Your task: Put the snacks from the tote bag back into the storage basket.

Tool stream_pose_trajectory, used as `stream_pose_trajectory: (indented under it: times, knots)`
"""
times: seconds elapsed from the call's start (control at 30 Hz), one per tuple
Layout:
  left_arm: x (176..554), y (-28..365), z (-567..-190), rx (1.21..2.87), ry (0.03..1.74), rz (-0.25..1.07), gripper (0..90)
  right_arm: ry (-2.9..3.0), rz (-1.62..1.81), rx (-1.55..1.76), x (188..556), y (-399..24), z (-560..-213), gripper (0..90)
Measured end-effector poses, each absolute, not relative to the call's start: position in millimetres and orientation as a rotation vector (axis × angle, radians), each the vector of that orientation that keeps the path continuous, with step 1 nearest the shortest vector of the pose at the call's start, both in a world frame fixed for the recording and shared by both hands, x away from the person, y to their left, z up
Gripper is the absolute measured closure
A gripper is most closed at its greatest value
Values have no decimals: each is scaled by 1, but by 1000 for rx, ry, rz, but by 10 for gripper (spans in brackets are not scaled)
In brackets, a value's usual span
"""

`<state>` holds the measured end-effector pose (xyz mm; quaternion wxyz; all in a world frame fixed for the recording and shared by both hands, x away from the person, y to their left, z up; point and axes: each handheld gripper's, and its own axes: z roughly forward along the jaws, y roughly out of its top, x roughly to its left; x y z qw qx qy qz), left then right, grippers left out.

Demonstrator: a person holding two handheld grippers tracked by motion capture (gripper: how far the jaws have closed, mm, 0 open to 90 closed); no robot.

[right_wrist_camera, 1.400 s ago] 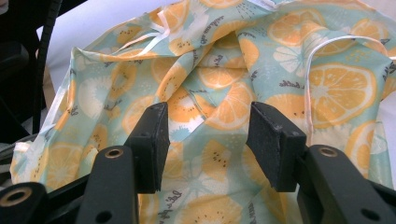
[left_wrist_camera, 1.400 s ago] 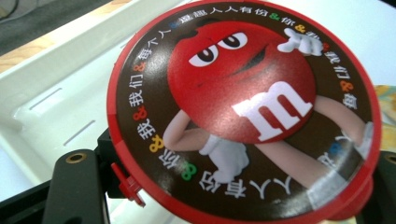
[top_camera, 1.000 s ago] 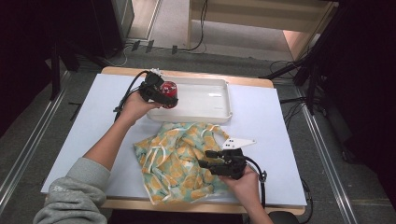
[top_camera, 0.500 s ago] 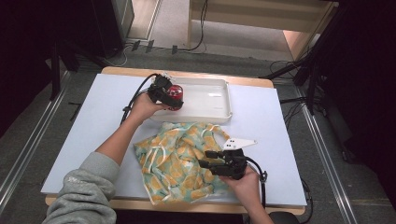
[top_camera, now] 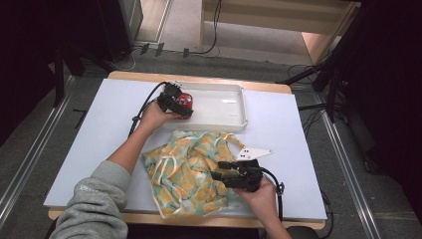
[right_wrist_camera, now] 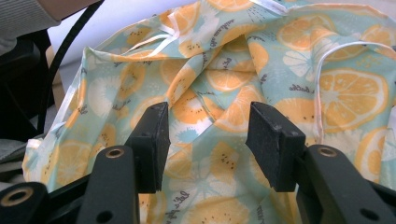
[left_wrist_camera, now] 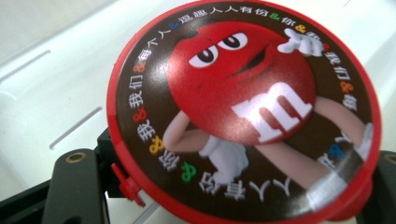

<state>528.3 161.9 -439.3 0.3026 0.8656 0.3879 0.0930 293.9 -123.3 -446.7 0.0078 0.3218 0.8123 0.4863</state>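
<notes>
Candy tin, red-lidded: clamped in left gripper, low over white tray at its left end, near table's far edge. Step: setting down; next, ease jaws apart. Right gripper: jaws apart over orange-print cloth, near edge.

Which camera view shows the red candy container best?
The left gripper view: the red candy container shows its printed lid close up, between the black jaws. The high view shows it small, over the white tray.
</notes>
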Motion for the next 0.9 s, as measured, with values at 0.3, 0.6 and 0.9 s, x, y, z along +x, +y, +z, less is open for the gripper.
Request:
stream_pose_trajectory:
  times: [0.3,0.6,0.9]
  knots:
    - [526,161,-441,2309,1026,269,251,2542,1514,998,294,-122,-447,497]
    - [526,164,-441,2305,1026,209,184,2549,1513,989,293,-121,-447,496]
    - [519,173,-417,2257,1010,206,191,2544,1513,999,293,-122,-447,491]
